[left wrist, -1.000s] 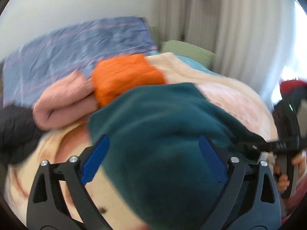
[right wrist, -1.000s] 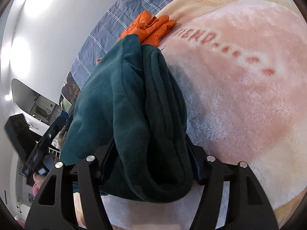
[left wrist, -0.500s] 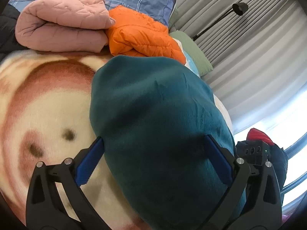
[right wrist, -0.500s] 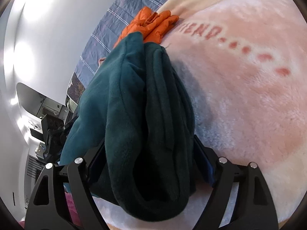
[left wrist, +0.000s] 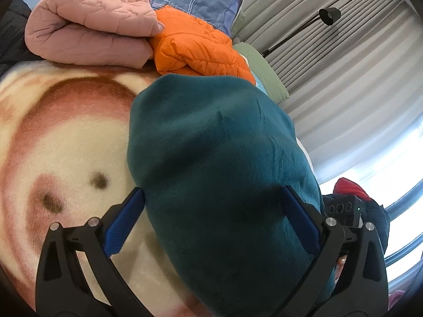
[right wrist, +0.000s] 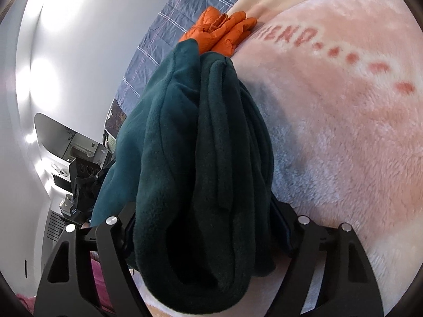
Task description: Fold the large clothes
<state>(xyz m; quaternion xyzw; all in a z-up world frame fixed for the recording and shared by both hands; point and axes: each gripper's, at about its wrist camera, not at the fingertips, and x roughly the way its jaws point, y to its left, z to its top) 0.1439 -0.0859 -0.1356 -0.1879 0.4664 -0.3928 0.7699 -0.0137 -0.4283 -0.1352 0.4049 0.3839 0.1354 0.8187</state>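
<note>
Plush blanket (left wrist: 66, 137) in cream and pink underneath, lettering partly hidden in the right wrist view. Lying on it, teal fleece garment (left wrist: 216, 163), folded into a thick bundle, lower edge cut off. Beyond, pink quilted jacket (left wrist: 90, 34) beside orange puffer jacket (left wrist: 195, 50). Spread wide around the bundle: left gripper (left wrist: 211, 224). Clamped on the fleece's stacked folds: right gripper (right wrist: 201, 227), pads buried in fabric.
</note>
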